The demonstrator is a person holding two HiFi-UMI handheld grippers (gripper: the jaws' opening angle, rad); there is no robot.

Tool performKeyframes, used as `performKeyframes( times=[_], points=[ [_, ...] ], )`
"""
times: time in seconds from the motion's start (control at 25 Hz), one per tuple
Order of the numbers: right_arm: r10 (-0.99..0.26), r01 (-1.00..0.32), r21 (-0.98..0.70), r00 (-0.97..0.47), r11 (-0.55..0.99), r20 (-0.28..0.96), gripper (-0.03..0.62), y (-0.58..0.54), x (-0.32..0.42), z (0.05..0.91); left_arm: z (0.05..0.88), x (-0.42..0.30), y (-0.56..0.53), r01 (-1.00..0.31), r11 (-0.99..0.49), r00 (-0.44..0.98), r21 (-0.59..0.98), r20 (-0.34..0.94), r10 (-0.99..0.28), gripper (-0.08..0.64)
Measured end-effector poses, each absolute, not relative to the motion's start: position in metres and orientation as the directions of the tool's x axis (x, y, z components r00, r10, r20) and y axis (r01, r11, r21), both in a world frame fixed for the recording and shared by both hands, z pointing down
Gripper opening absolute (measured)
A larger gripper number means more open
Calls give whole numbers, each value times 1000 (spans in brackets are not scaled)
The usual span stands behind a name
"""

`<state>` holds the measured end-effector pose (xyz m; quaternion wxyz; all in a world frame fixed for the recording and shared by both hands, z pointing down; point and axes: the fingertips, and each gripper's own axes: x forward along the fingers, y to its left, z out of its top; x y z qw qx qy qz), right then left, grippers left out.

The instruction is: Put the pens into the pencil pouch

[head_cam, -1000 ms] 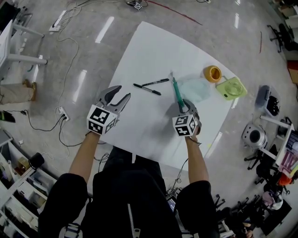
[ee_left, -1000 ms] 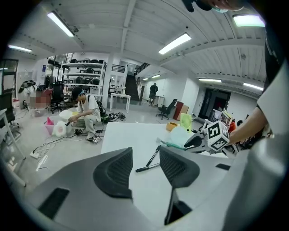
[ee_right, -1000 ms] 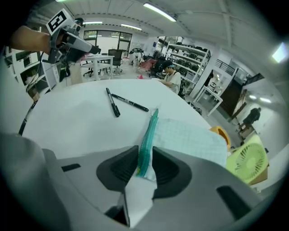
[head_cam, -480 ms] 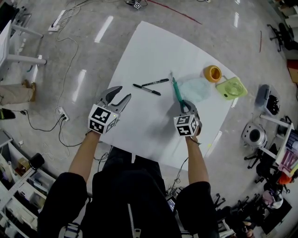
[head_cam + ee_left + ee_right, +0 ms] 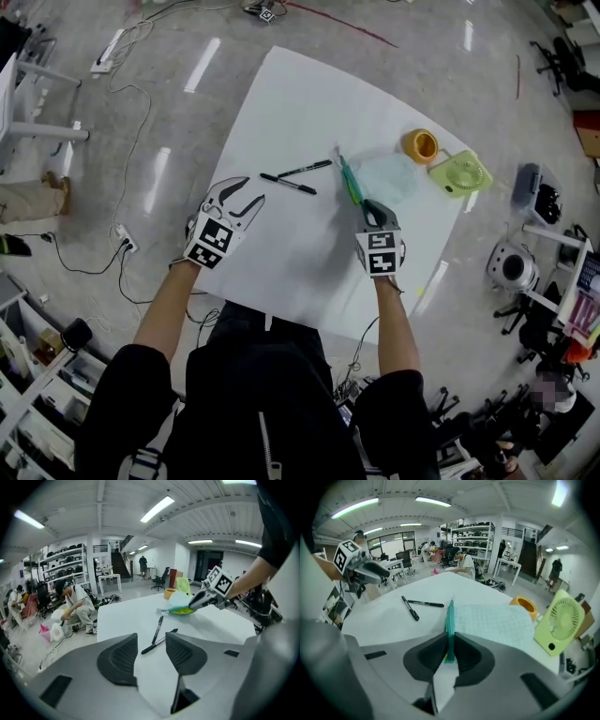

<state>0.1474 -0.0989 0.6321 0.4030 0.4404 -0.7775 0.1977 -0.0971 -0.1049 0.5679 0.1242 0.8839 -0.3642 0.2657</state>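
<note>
Two black pens [image 5: 287, 184] [image 5: 305, 169] lie side by side in the middle of the white table [image 5: 309, 103]. The pale mint pencil pouch [image 5: 389, 178] lies to their right, its green zipper edge [image 5: 350, 180] turned towards them. My right gripper [image 5: 369, 212] has just been closing and is shut on the near end of that green edge [image 5: 449, 620]. The pouch body [image 5: 492, 623] spreads to the right beyond the jaws. My left gripper [image 5: 239, 199] hovers open and empty near the table's left side, with the pens [image 5: 158, 628] ahead of its jaws.
A yellow tape roll [image 5: 420, 146] and a small green fan [image 5: 460, 174] stand behind the pouch at the table's right corner. Cables and a power strip [image 5: 125, 236] lie on the floor to the left. Chairs and equipment crowd the right side.
The right jaws have narrowed onto the pouch's green edge and lifted it a little. The left gripper has sunk slightly and rolled, still open.
</note>
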Motion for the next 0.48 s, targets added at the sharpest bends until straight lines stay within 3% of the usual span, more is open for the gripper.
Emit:
performKeyframes(
  times=[0.24, 0.48],
  points=[
    [-552, -881, -12, -307, 473, 776, 49, -103, 150, 619, 595, -93, -118, -545, -827, 577, -140, 652, -491, 206],
    [-571, -904, -47, -307, 424, 761, 49, -105, 159, 618, 618, -81, -124, -359, -915, 585, -182, 721, -373, 204]
  ],
)
